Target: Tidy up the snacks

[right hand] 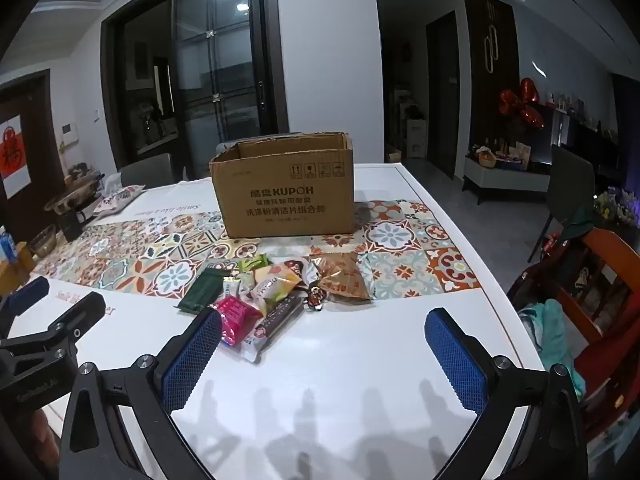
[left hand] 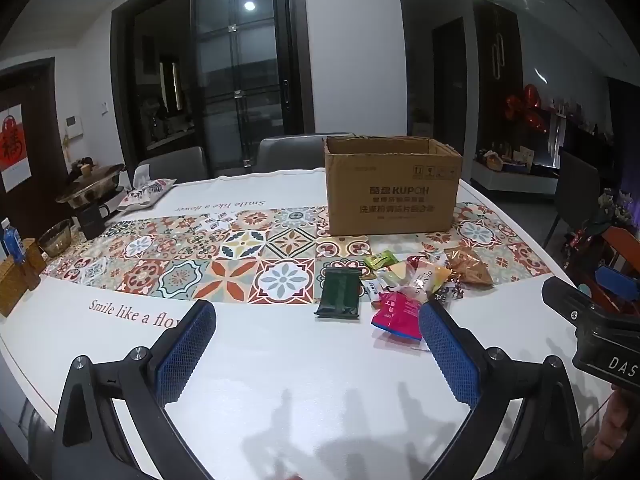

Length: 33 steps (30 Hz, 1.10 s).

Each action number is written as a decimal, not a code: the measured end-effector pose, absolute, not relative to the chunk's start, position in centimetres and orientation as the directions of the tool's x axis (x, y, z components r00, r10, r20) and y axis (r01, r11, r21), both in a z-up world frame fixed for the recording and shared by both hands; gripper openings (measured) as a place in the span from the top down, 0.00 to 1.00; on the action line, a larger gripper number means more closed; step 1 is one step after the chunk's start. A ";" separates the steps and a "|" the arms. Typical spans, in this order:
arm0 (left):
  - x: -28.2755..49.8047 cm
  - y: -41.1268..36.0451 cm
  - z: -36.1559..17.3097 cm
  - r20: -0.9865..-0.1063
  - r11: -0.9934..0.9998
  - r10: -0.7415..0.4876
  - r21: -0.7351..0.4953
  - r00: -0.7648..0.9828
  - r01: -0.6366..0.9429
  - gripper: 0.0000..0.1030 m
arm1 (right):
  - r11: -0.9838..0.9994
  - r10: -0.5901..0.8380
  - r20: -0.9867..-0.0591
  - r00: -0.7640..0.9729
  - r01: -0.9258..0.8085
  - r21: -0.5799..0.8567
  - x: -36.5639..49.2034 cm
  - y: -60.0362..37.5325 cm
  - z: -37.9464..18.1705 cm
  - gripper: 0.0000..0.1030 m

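Both tongs, left (left hand: 316, 320) and right (right hand: 324, 330), spread wide, empty; crinkly snack packets (right hand: 276, 292) before boxy corrugated carton (right hand: 284, 196)

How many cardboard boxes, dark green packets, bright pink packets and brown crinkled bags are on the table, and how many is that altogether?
cardboard box: 1
dark green packet: 1
bright pink packet: 1
brown crinkled bag: 1
Total: 4
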<state>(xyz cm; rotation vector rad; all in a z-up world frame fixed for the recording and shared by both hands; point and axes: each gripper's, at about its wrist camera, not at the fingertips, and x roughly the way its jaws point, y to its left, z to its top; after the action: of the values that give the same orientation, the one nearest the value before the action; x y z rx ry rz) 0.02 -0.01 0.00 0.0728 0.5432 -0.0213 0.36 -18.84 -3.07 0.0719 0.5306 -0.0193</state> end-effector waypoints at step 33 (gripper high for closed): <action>-0.5 0.3 0.4 -0.494 0.998 -0.001 0.059 0.869 0.035 0.00 | 0.997 0.000 -0.510 0.860 0.037 0.062 0.2 -18.8 -3.1 0.00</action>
<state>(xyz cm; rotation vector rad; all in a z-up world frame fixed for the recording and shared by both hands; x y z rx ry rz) -0.50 0.25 0.42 0.0668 0.5165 -0.0186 0.21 -18.78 -3.11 0.0704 0.5345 -0.0192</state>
